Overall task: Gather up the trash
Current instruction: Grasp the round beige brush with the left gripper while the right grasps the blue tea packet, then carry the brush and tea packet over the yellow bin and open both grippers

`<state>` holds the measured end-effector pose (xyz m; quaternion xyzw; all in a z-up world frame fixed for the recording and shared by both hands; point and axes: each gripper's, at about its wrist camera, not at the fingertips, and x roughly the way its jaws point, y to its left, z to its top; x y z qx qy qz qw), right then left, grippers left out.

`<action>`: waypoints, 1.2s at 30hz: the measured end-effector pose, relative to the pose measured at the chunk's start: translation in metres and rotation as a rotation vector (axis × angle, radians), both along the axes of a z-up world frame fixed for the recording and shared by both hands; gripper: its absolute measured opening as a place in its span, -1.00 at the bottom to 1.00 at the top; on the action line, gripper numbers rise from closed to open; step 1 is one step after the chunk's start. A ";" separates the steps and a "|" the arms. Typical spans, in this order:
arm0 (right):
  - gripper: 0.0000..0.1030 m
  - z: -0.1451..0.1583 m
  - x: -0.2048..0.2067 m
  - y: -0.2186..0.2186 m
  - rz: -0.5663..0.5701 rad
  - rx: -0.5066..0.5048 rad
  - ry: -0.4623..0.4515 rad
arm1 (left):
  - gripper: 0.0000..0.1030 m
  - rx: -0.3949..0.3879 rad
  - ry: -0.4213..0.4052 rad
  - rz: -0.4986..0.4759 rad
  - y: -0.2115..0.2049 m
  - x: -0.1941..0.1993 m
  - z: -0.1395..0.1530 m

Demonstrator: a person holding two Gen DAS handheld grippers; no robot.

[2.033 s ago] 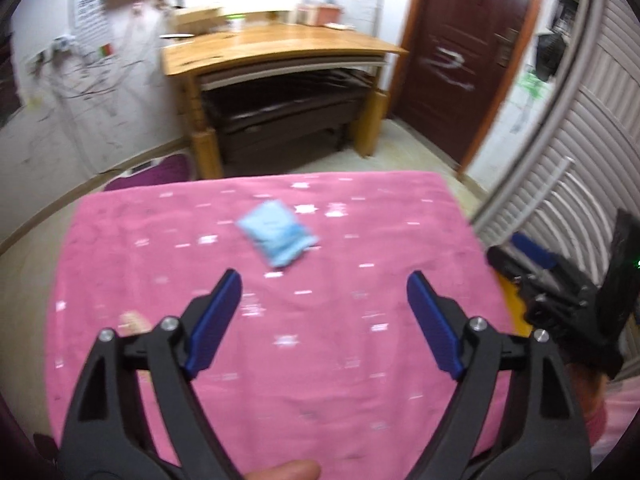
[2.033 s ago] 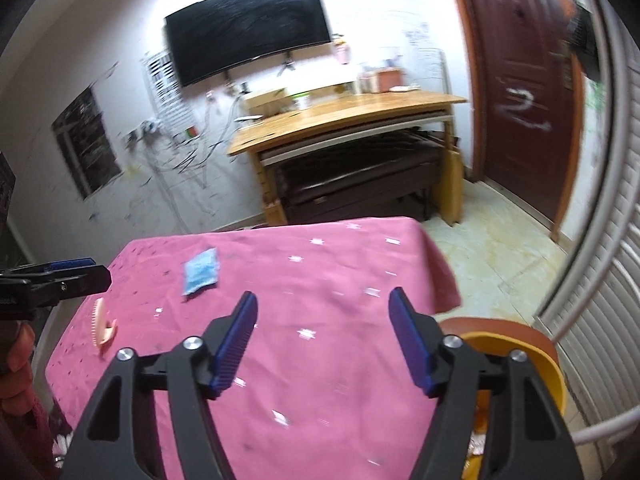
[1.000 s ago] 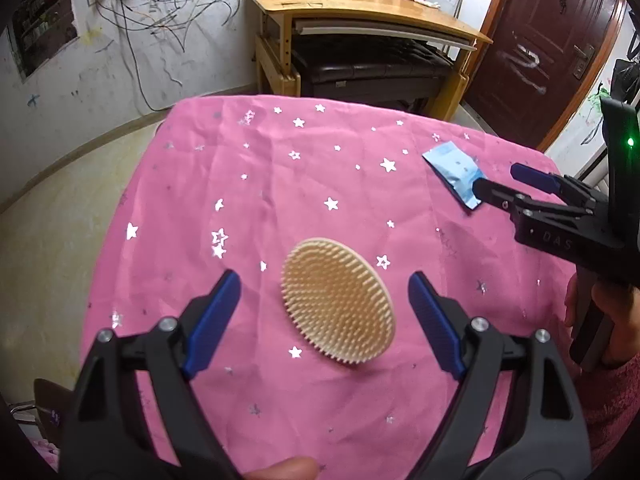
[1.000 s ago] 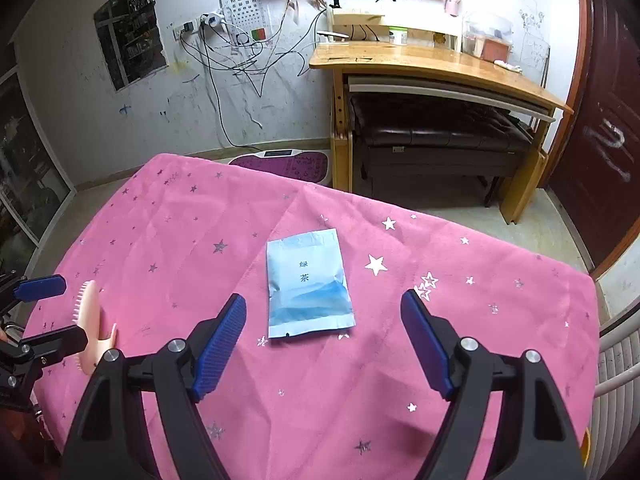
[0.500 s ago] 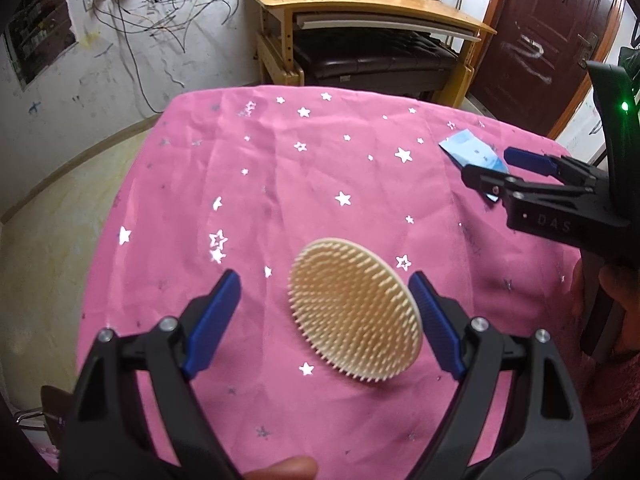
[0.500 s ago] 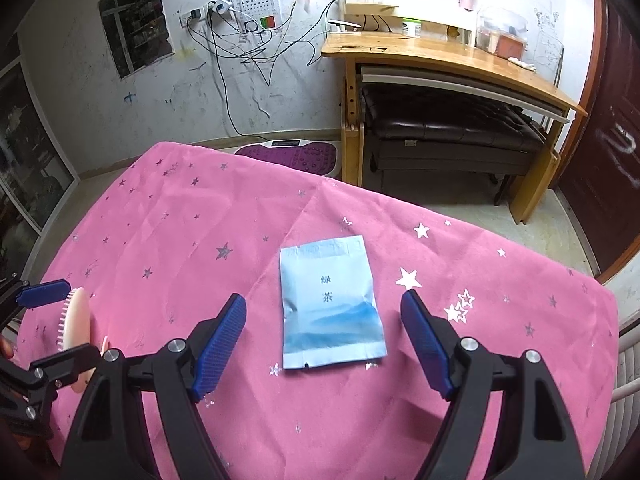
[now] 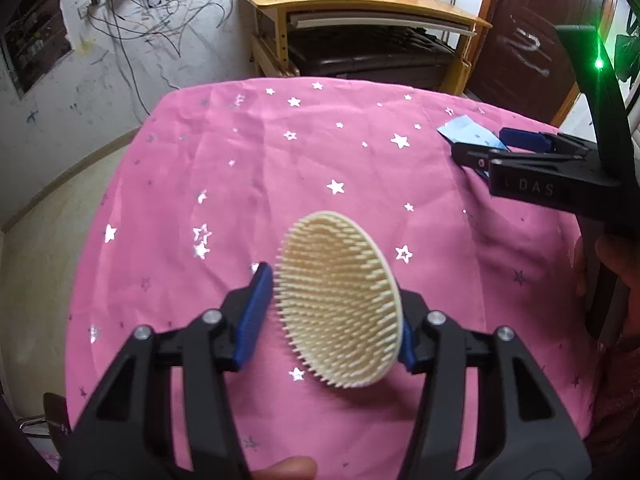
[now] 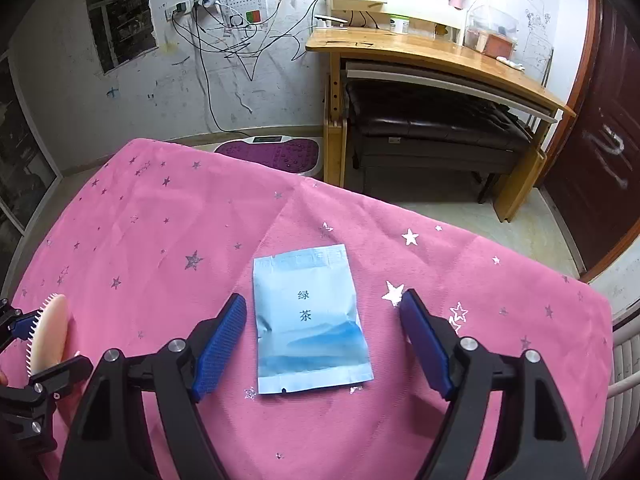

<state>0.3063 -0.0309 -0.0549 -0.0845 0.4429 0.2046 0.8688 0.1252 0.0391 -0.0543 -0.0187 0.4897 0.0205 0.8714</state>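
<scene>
The table under its pink star-print cloth (image 8: 168, 232) is the work surface. On it lies the blue tea sachet (image 8: 310, 324), flat and printed side up, at about 12 o'clock from the right gripper (image 8: 322, 344) — whose fingers are spread wide to either side, lined up to close on it. The left gripper (image 7: 334, 312) is clamped on a cream bristle brush (image 7: 338, 304), held on edge at 6 o'clock — probably to clear it away.
</scene>
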 end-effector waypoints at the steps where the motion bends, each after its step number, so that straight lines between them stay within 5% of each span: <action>1: 0.15 0.000 -0.001 0.000 0.000 0.002 -0.003 | -0.04 0.004 -0.006 0.001 0.000 -0.001 0.000; 3: -0.16 0.002 -0.004 0.001 0.004 0.003 -0.014 | -0.04 0.009 -0.015 0.006 -0.001 -0.002 0.000; 14: -0.16 0.026 -0.029 -0.013 -0.019 0.058 -0.093 | -0.06 0.013 -0.041 0.031 -0.003 -0.010 0.002; 22: -0.16 0.058 -0.057 -0.049 -0.061 0.147 -0.160 | -0.06 -0.025 -0.099 0.055 0.005 -0.014 0.035; 36: -0.16 0.092 -0.115 -0.156 -0.219 0.263 -0.279 | -0.06 -0.048 -0.170 0.011 -0.027 -0.015 0.083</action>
